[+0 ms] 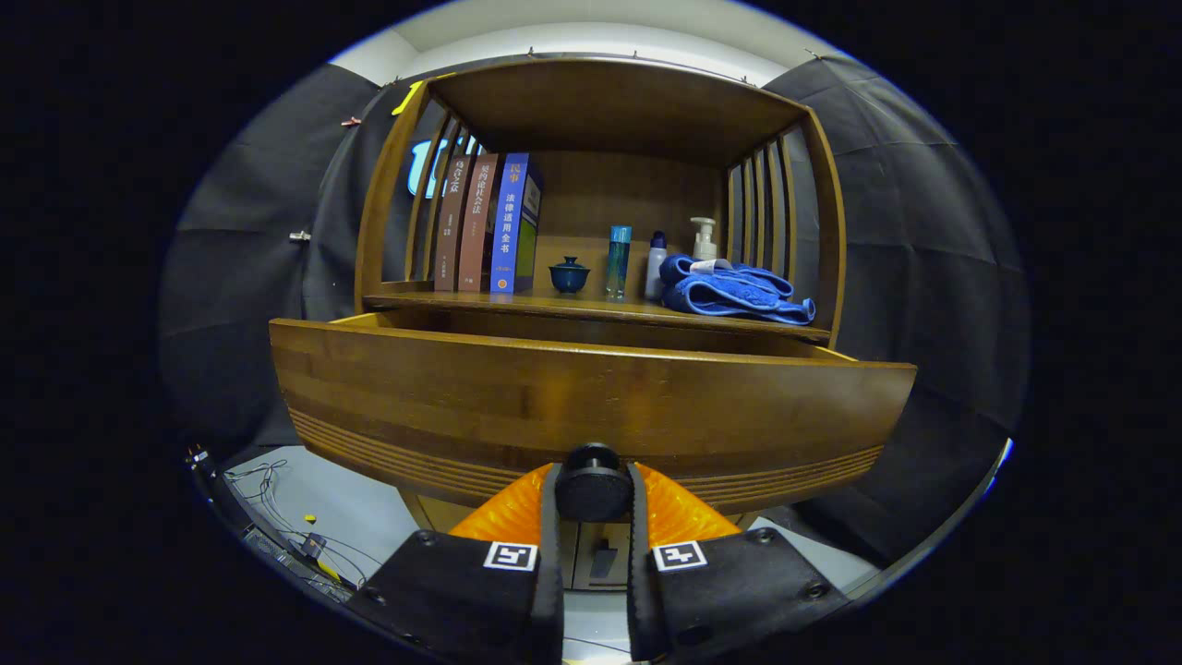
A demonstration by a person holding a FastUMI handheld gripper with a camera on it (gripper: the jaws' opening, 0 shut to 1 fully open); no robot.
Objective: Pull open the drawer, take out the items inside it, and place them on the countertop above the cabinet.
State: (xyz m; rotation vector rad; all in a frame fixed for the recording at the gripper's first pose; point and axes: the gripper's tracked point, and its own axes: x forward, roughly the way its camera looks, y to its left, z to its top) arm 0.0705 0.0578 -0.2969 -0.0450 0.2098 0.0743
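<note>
— Where was the gripper (593,494)?
— Its two orange fingers (503,517) were pinched on the round black knob (592,482) at the drawer (591,406) front.
— And the drawer?
— Pulled partly out below the countertop (554,305); its inside was hidden.
— What sat on the countertop?
— Three books (485,223) far left, a teal lidded cup (569,274), bottles (618,261), and a blue towel (734,291) right.

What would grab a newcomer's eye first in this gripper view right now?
The wooden drawer stands pulled out towards the camera, and the gripper is shut on its round black knob. Above it, on the countertop, a blue towel lies bunched beside bottles, with a small dark lidded cup and upright books further along.
</note>
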